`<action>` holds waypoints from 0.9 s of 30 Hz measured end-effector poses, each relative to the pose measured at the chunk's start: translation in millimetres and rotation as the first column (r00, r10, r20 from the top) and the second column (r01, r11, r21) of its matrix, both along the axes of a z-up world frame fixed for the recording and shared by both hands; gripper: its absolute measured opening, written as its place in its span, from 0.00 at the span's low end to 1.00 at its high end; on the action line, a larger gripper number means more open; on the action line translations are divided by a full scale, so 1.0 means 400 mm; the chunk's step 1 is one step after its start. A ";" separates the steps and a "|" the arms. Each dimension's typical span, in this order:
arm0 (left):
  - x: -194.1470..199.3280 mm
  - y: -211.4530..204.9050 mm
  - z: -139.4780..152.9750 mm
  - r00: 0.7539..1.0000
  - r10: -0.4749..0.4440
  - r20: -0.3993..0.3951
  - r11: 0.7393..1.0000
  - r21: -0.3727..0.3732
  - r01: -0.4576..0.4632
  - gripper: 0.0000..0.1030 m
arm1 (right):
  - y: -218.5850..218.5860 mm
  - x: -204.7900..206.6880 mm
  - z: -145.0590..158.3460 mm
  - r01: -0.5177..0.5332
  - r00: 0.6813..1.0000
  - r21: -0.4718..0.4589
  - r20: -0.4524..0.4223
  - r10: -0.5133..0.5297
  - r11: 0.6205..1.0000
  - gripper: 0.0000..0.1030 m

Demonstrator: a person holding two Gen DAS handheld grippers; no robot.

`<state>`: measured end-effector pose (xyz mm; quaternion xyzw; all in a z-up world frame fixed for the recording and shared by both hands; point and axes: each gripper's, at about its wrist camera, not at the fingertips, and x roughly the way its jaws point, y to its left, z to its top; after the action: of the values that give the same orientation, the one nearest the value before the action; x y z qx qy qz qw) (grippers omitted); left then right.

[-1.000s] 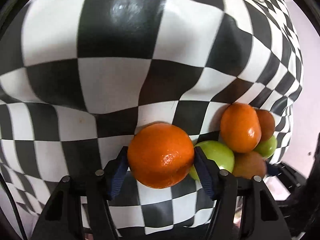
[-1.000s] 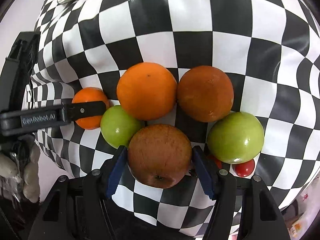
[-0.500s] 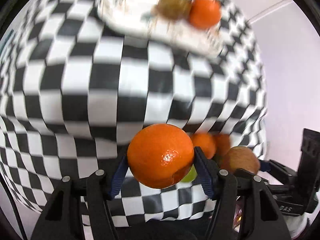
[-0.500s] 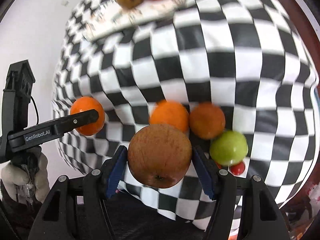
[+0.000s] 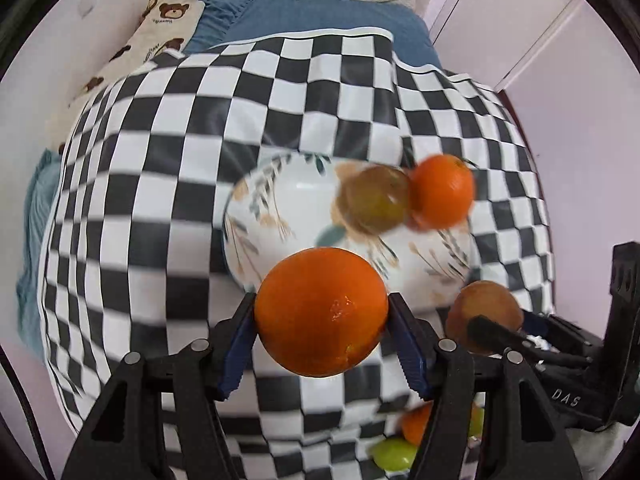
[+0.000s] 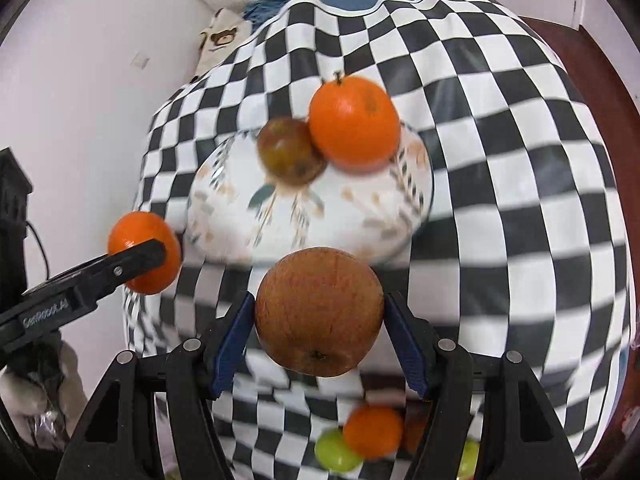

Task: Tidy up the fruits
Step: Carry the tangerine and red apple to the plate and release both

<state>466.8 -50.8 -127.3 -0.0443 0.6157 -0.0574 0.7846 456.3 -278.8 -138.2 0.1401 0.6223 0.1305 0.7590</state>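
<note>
My left gripper (image 5: 322,316) is shut on an orange (image 5: 320,312) and holds it in the air just short of a white floral plate (image 5: 288,208). My right gripper (image 6: 319,314) is shut on a brown apple (image 6: 319,312), also raised just before the plate (image 6: 248,224). On the plate lie a brownish-green fruit (image 5: 372,198) and an orange (image 5: 442,190); both also show in the right wrist view, the brownish fruit (image 6: 290,152) and the orange (image 6: 354,118). The left gripper's orange (image 6: 144,252) appears at the left of the right wrist view.
The table has a black-and-white checkered cloth (image 5: 140,200). Remaining fruits lie near the front edge: an orange (image 6: 372,432) and green apples (image 6: 336,456). A bed with blue bedding (image 5: 320,16) and a bear-print cloth (image 5: 160,28) lies beyond the table.
Both grippers have lifted their fruits off the table and carried them forward from the pile toward the plate, which now sits close in front.
</note>
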 end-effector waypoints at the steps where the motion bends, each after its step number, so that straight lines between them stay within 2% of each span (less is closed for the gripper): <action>1: 0.018 0.000 -0.006 1.000 -0.005 -0.004 1.000 0.016 0.005 0.59 | -0.001 0.028 -0.010 0.010 1.000 -0.010 -0.003 -0.010 1.000 0.67; 5: 0.096 -0.006 -0.044 1.000 -0.009 -0.022 0.999 0.050 0.010 0.59 | -0.001 0.106 -0.047 0.028 0.999 -0.027 -0.037 -0.029 0.999 0.67; 10: 0.180 -0.011 -0.105 0.998 -0.008 -0.056 0.998 0.068 0.012 0.59 | 0.019 0.154 -0.099 0.017 0.998 -0.065 -0.067 -0.022 0.998 0.67; 18: 0.257 0.000 -0.172 0.993 -0.002 -0.121 0.998 0.066 0.010 0.59 | 0.042 0.173 -0.156 0.000 0.995 -0.085 -0.096 -0.008 0.996 0.67; 22: 0.288 0.013 -0.209 0.983 0.025 -0.184 0.998 0.066 -0.013 0.60 | 0.029 0.177 -0.172 0.043 0.992 -0.061 -0.120 -0.050 0.997 0.68; 24: 0.296 0.029 -0.214 0.980 0.051 -0.193 0.998 0.037 -0.044 0.60 | 0.025 0.179 -0.177 0.052 0.989 -0.058 -0.133 -0.060 0.997 0.75; 25: 0.299 0.034 -0.216 0.978 0.055 -0.199 0.998 0.027 -0.051 0.61 | 0.025 0.180 -0.176 0.055 0.988 -0.068 -0.143 -0.064 0.996 0.88; 26: 0.302 0.038 -0.215 0.978 0.057 -0.200 0.998 0.010 -0.056 0.67 | 0.023 0.179 -0.174 0.060 0.988 -0.068 -0.140 -0.069 0.996 0.91; 27: 0.303 0.041 -0.209 0.981 0.055 -0.188 0.998 -0.005 -0.057 0.81 | 0.022 0.179 -0.167 0.064 0.988 -0.064 -0.134 -0.072 0.996 0.91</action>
<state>587.9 -34.3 -210.8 -0.0710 0.6852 -0.0339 0.7241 527.7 -270.1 -205.1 0.1473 0.6713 0.0760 0.7224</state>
